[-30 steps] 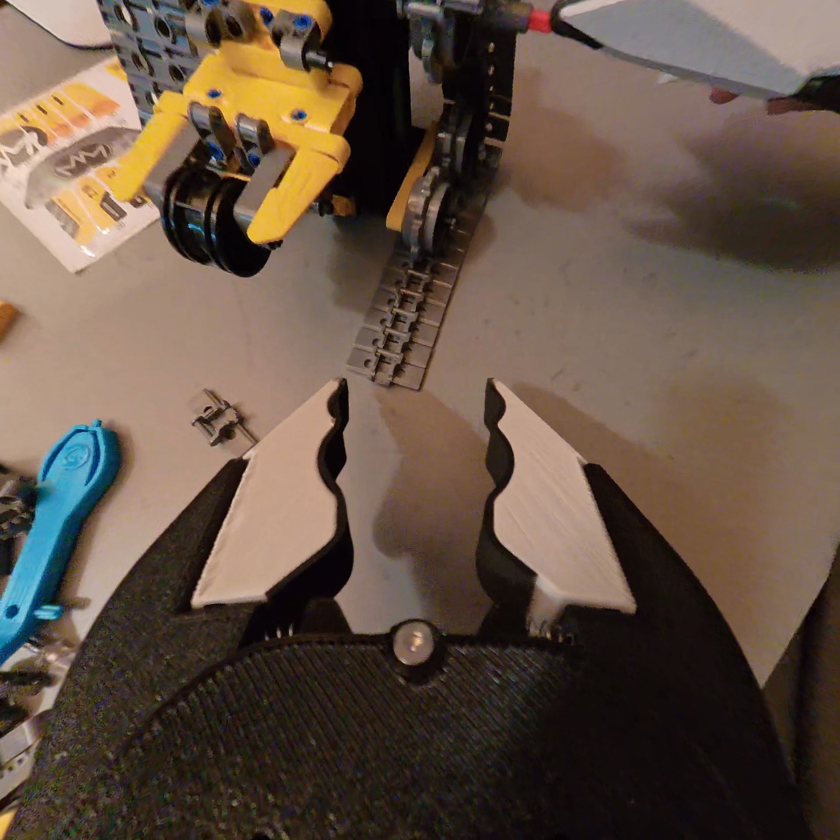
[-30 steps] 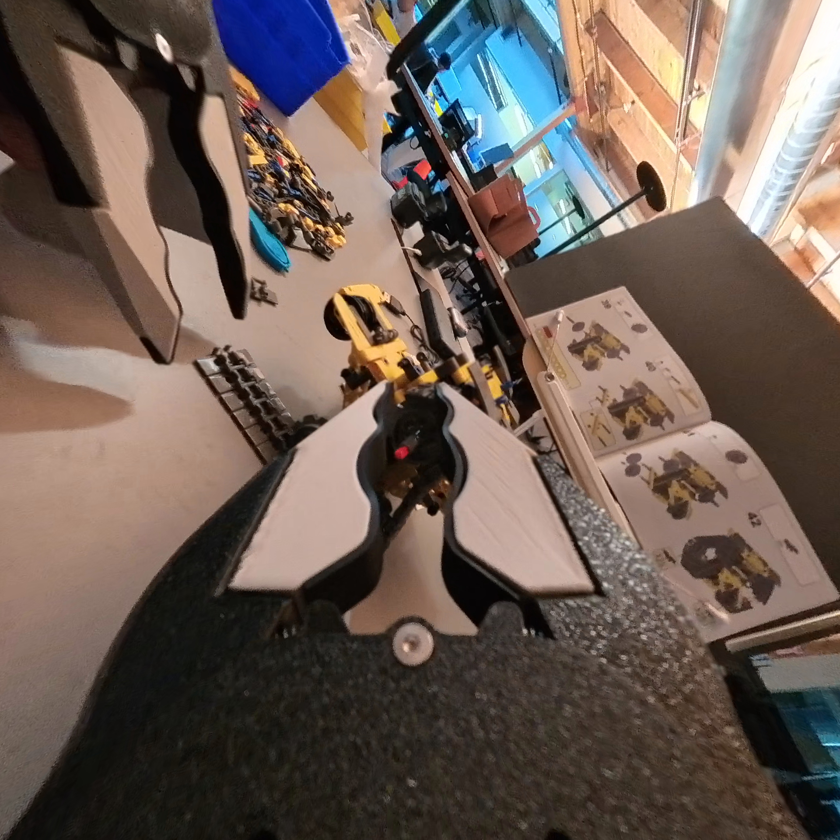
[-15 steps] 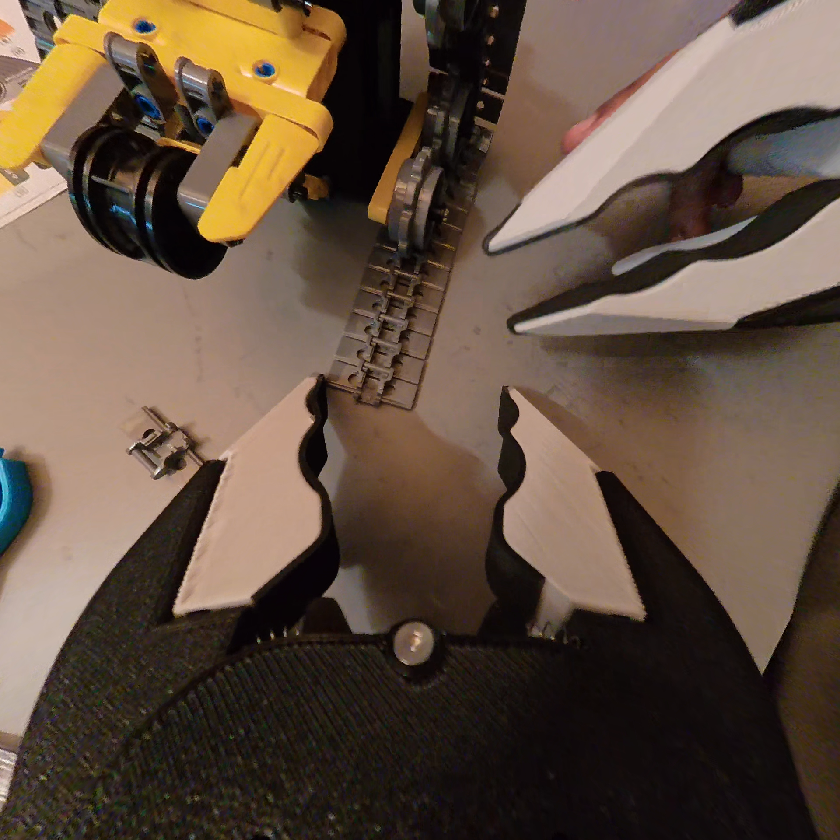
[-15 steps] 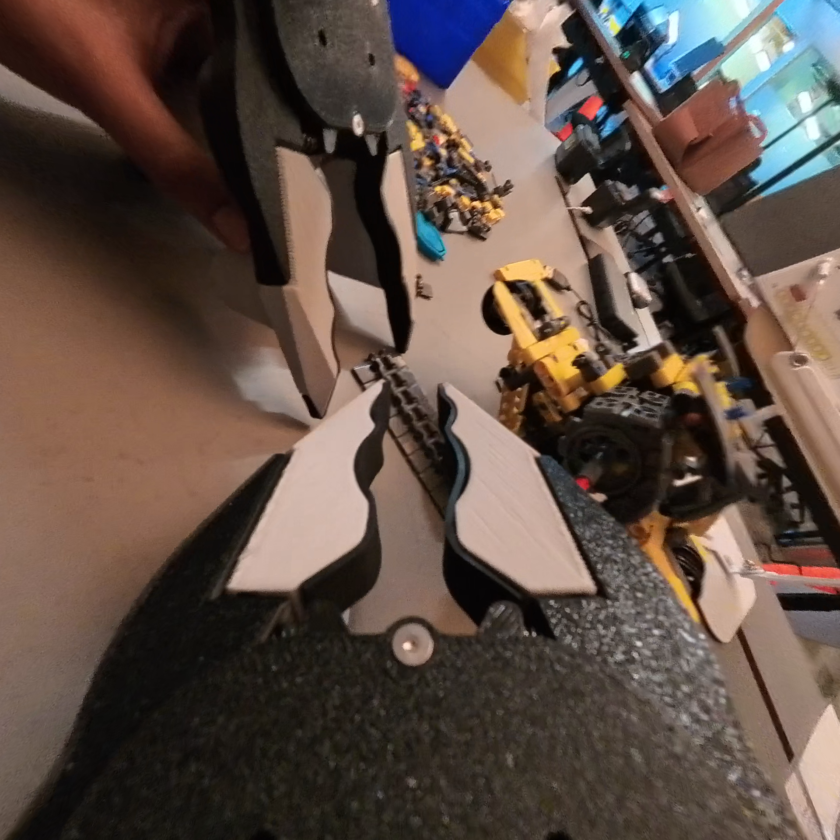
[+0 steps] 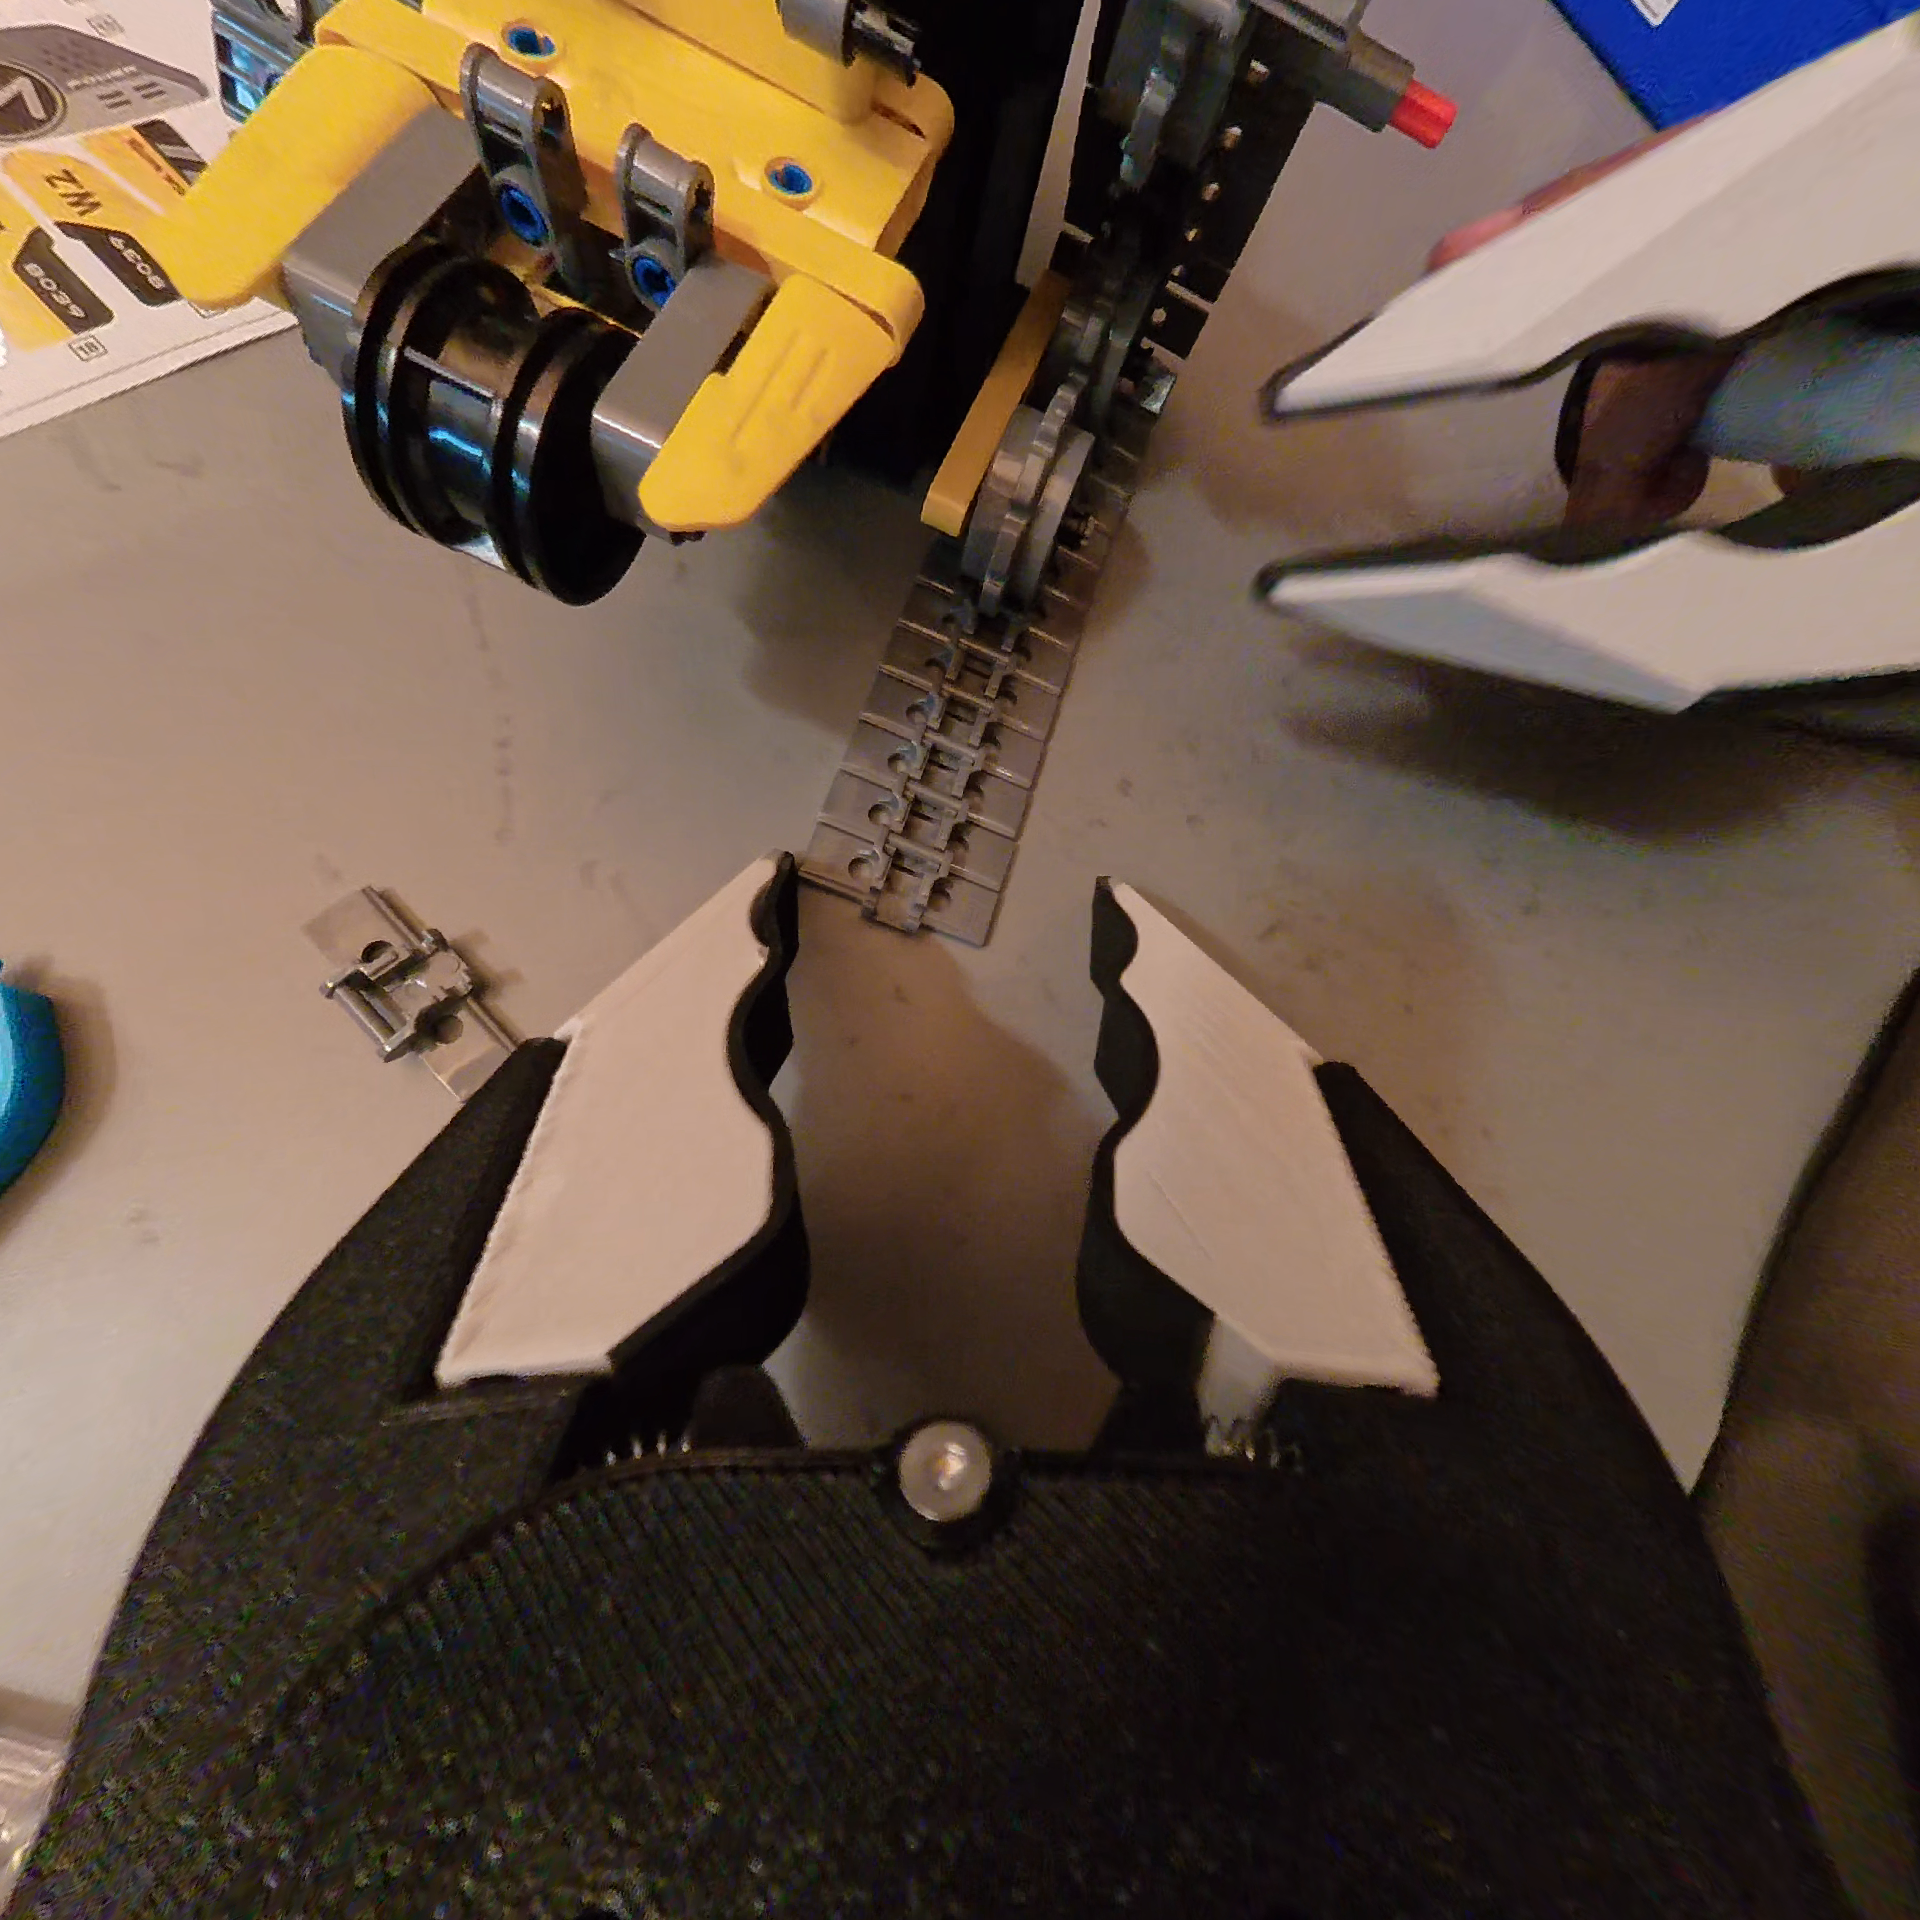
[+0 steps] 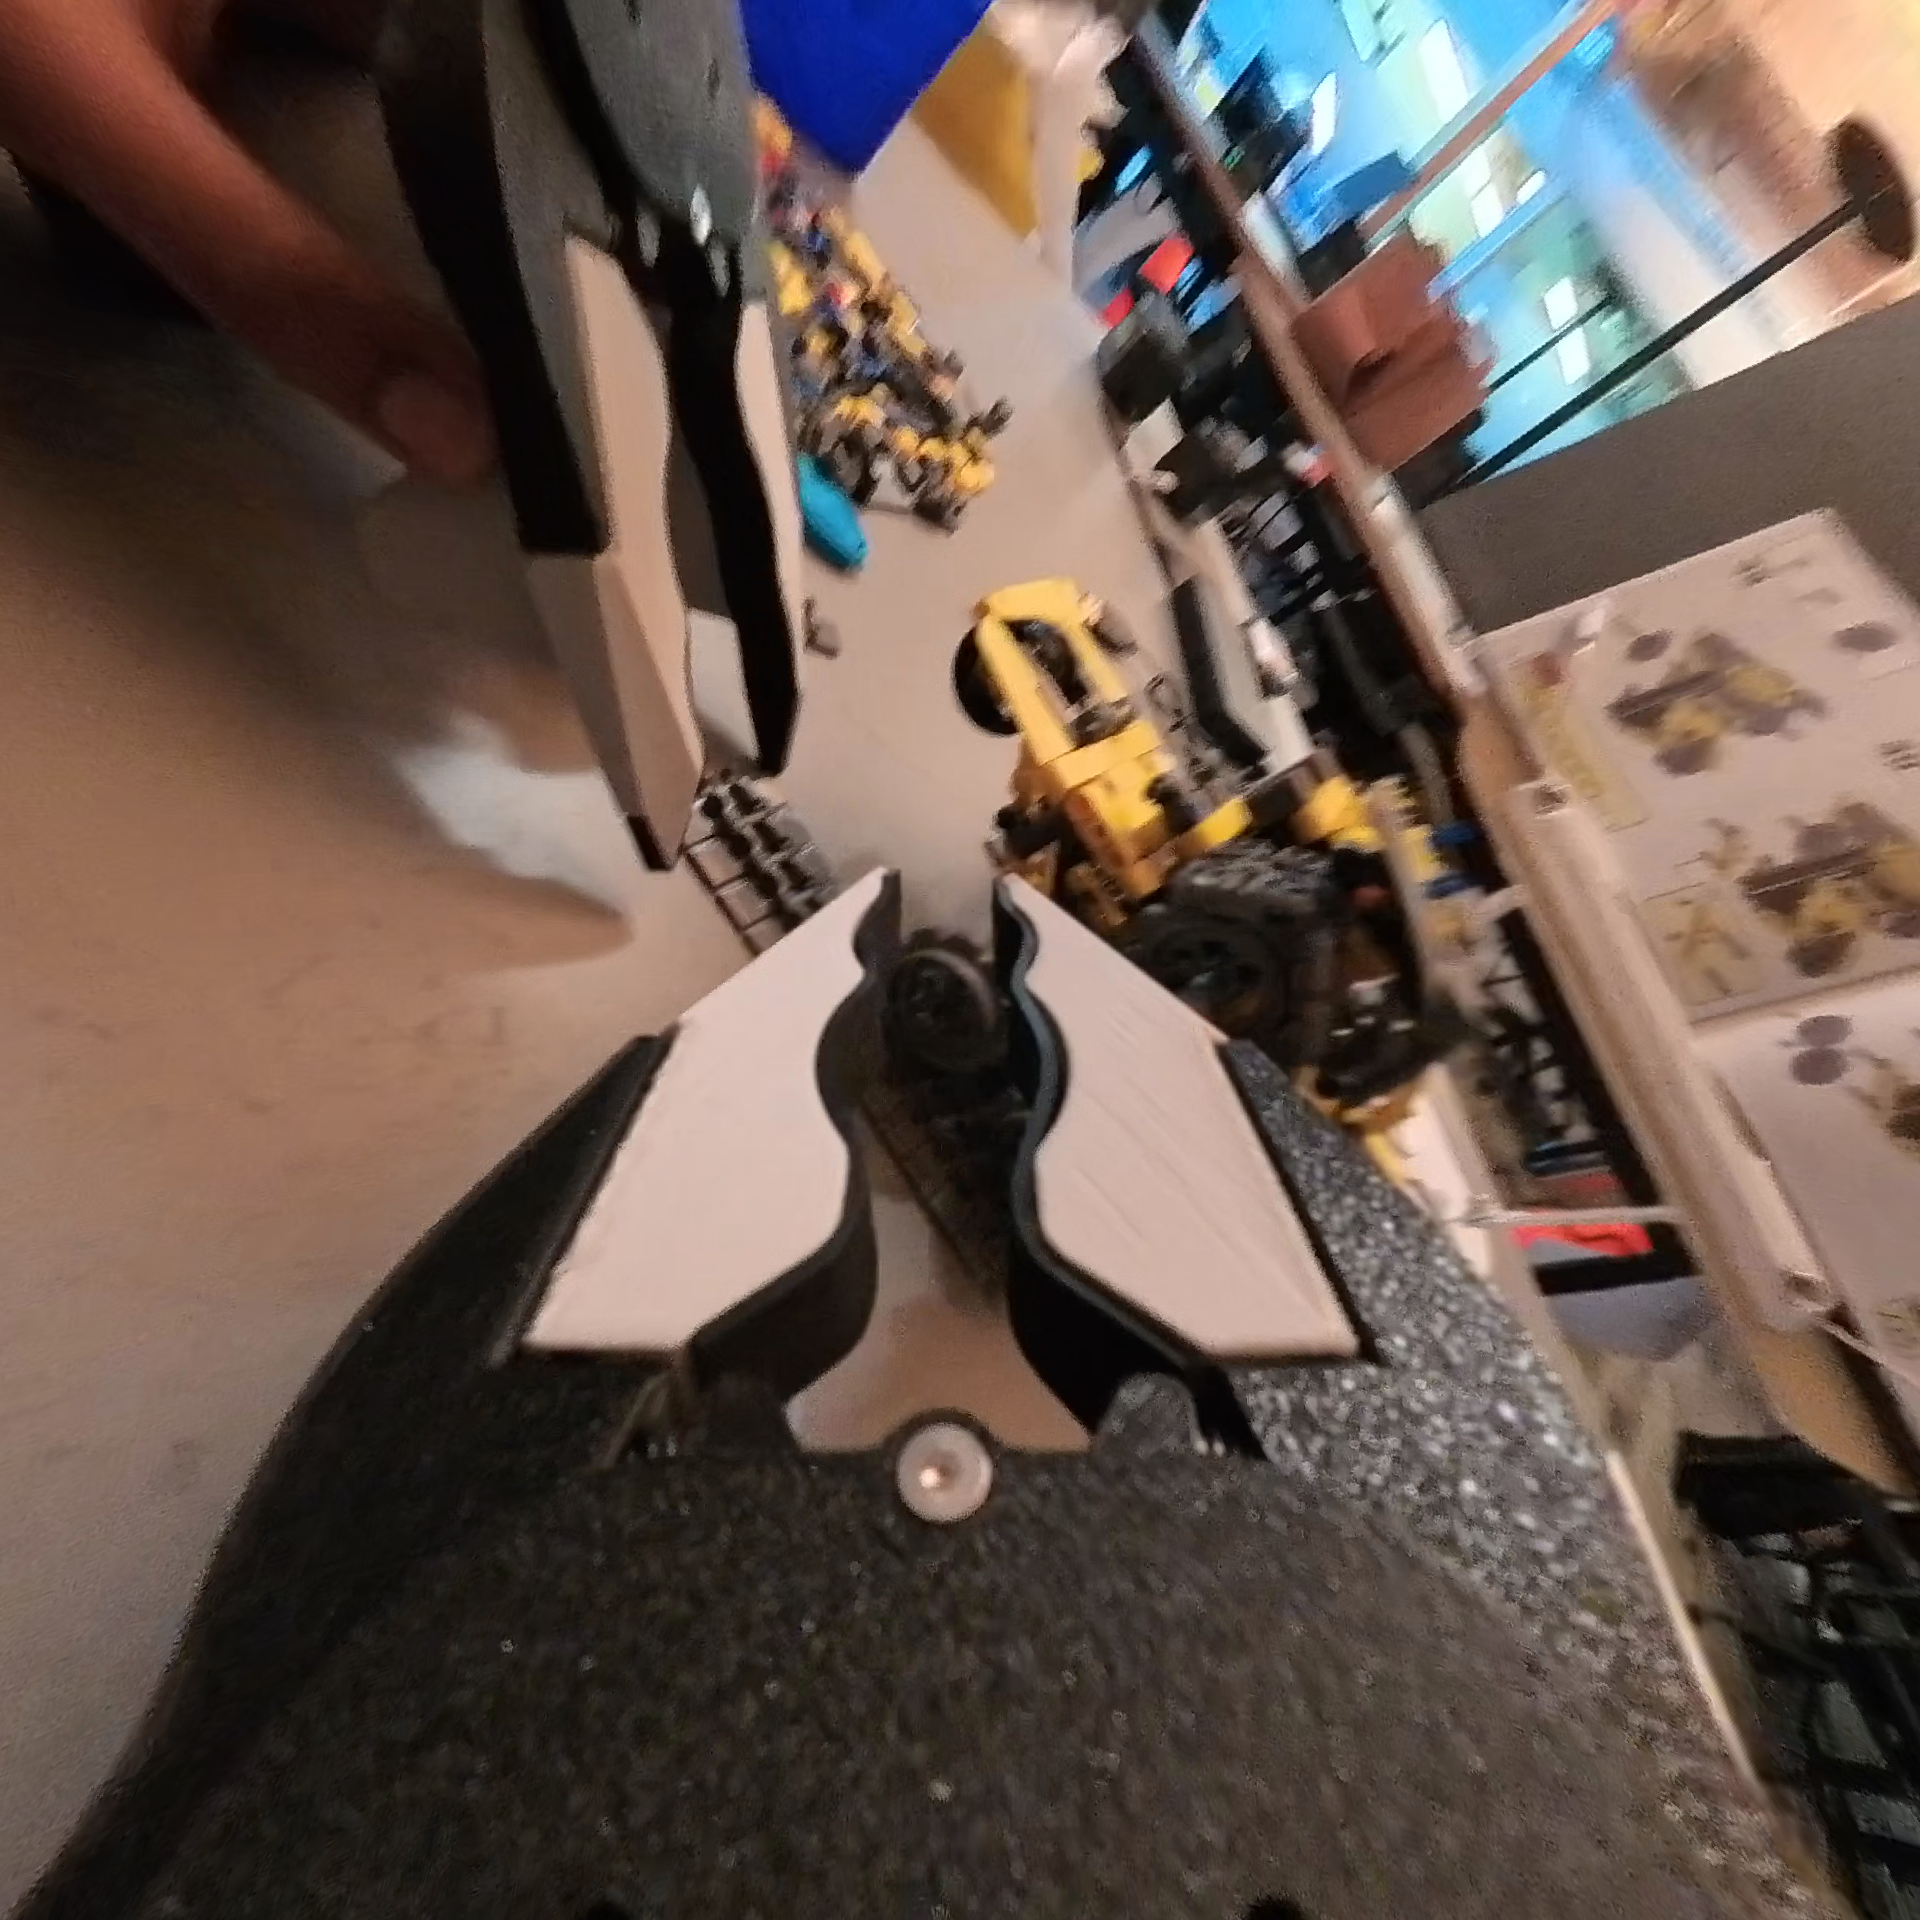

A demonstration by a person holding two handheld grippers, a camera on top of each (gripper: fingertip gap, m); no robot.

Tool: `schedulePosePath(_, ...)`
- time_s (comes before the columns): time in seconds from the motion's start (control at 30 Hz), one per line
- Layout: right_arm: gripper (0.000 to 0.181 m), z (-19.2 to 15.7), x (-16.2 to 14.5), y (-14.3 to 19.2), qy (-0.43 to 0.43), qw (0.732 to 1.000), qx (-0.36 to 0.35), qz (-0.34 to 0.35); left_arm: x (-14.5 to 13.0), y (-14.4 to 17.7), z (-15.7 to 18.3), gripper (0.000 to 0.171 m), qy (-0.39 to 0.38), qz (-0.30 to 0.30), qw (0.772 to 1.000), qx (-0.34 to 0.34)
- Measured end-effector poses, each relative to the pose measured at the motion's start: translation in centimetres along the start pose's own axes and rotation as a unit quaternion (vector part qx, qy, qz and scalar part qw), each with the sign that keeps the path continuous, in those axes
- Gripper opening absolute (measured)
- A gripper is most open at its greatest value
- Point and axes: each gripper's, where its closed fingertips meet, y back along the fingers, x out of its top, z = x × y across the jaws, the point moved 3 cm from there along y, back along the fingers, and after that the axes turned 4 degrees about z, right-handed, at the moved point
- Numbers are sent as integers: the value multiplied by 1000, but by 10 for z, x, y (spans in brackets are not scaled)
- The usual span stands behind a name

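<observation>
A yellow and black brick-built vehicle (image 5: 623, 208) stands on the grey table, with a grey track strip (image 5: 956, 748) trailing from its sprocket toward me. My left gripper (image 5: 940, 891) is open, its fingertips on either side of the strip's loose end, the left tip almost touching it. My right gripper (image 5: 1268, 488) comes in from the right, narrowly open and empty, level with the sprocket. In the blurred right wrist view the right gripper (image 6: 943, 891) points at the vehicle's (image 6: 1143, 831) black wheel, and the left gripper (image 6: 717, 805) hangs over the track (image 6: 748, 862).
A loose grey track link (image 5: 405, 987) and a blue tool (image 5: 21, 1081) lie to the left. A printed leaflet (image 5: 73, 208) lies at the far left. An open instruction booklet (image 6: 1714, 779) stands at the right. A pile of bricks (image 6: 883, 416) lies beyond.
My left gripper has moved forward to the track's end. My right gripper has come down from the vehicle's top to the right of the track.
</observation>
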Motion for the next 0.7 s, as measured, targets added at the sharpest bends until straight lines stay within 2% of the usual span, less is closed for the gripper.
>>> schedulePosePath(0.1,9,23,10,18,24,997,-66,34,1,1,0,55,8,3,1000,-10)
schedulePosePath(0.2,9,37,1,30,40,993,-113,20,1,1,0,56,16,6,1000,-19)
schedulePosePath(0.33,9,41,-10,38,19,992,-121,18,5,7,3,58,15,29,999,-31)
schedulePosePath(0.5,14,50,-10,43,-25,991,-127,34,17,29,-3,61,20,80,996,-45)
schedulePosePath(0.6,15,51,-11,43,-40,991,-122,38,37,44,-17,73,4,118,993,-20)
schedulePosePath(0.7,15,48,-9,43,-35,992,-116,42,65,46,-29,105,-40,155,987,3)
